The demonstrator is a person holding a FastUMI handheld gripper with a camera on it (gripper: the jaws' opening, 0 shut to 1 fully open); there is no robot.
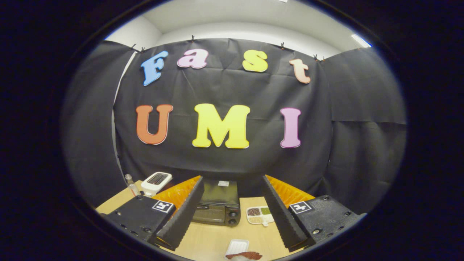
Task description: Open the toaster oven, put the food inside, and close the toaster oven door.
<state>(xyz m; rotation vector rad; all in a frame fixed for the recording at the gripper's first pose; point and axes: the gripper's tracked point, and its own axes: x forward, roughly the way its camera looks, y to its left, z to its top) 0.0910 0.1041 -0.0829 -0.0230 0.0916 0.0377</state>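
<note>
The desk (pixel 212 241) of pale wood runs beneath and ahead of the jaws (pixel 232 210), which stand wide apart and hold nothing. Beyond them, seen in the gap and nearer the left finger, sits the dark toaster oven (pixel 218 204) with its door shut and its knobs down the right side of its front. Off past the left finger rests a white toaster (pixel 156 181), and just beside it stands a small clear bottle (pixel 131 185). Between the fingers, closer to the right one, lies a white divided dish (pixel 260 215) holding brown, green and tan fillings. Nearest, in the gap, a white tray (pixel 236 247) lies flat, with a reddish-brown piece of food (pixel 244 255) at its near end.
</note>
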